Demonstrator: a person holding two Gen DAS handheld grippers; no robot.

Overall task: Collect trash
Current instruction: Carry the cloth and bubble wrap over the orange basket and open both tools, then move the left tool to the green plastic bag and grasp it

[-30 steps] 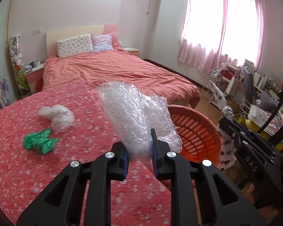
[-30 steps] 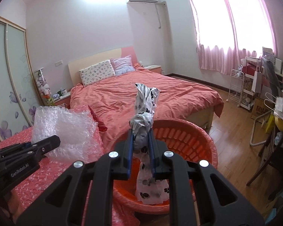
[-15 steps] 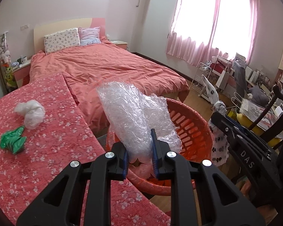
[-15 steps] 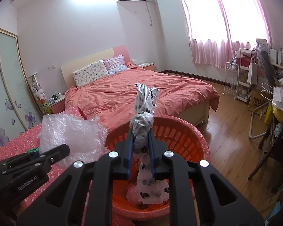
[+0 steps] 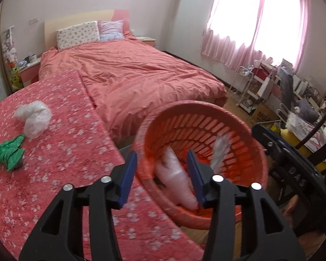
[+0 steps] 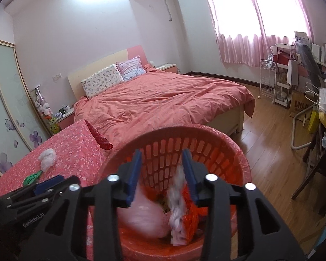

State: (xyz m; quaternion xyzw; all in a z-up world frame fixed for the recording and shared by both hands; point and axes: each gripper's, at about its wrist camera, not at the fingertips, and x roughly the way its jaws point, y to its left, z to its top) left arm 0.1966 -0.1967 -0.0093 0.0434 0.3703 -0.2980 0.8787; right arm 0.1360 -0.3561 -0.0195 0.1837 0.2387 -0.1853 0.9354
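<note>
My left gripper (image 5: 162, 174) hangs over the orange slotted basket (image 5: 206, 107), its jaws opening. The clear bubble wrap (image 5: 176, 182) drops blurred into the basket, free of the pads. My right gripper (image 6: 162, 174) is over the same basket (image 6: 184, 131), jaws opening too, and the black-and-white patterned bag (image 6: 178, 200) falls away from it beside the bubble wrap (image 6: 141, 217). A white plastic wad (image 5: 33, 117) and a crumpled green bag (image 5: 8, 154) lie on the floral-clothed table (image 5: 60, 174).
The basket stands off the table's right edge. Behind it is a bed (image 5: 130, 76) with a salmon cover. Wooden floor, a white wire cart (image 6: 269, 82), boxes and chairs fill the right side below pink curtains (image 6: 260, 21).
Both grippers opened and let go: the bubble wrap and the patterned bag have dropped into the basket. Both hands came lower and nearer to it.
</note>
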